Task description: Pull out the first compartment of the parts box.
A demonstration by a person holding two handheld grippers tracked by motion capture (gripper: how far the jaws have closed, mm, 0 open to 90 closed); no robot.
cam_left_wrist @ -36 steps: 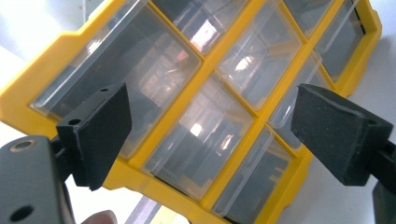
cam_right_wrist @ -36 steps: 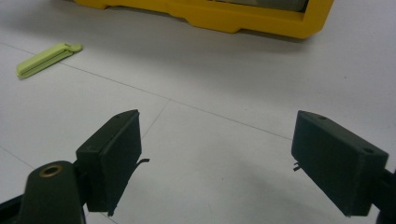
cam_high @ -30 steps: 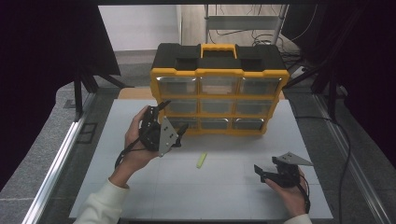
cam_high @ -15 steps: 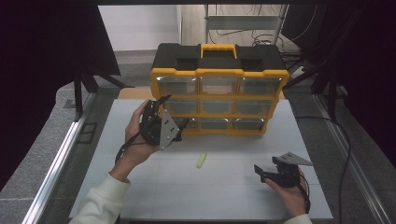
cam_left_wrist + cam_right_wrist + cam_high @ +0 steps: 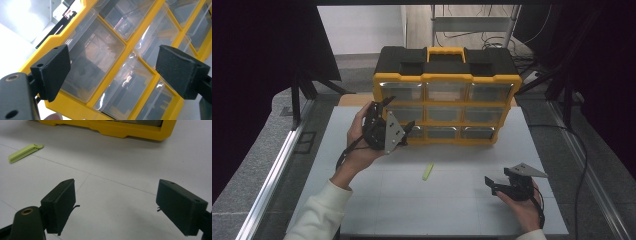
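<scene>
Over the last second I have raised the left gripper [image 5: 398, 118] from the worktop [image 5: 362, 210] up to the left drawer column of the yellow organizer case [image 5: 447, 80] at the worktop's far edge. Its fingers [image 5: 51, 71] are spread apart, framing a clear drawer [image 5: 93, 58]; I judge a drawer pull comes next. The right gripper [image 5: 491, 184] rests fingers apart near the right front corner, well apart from the green clip [image 5: 428, 171].
</scene>
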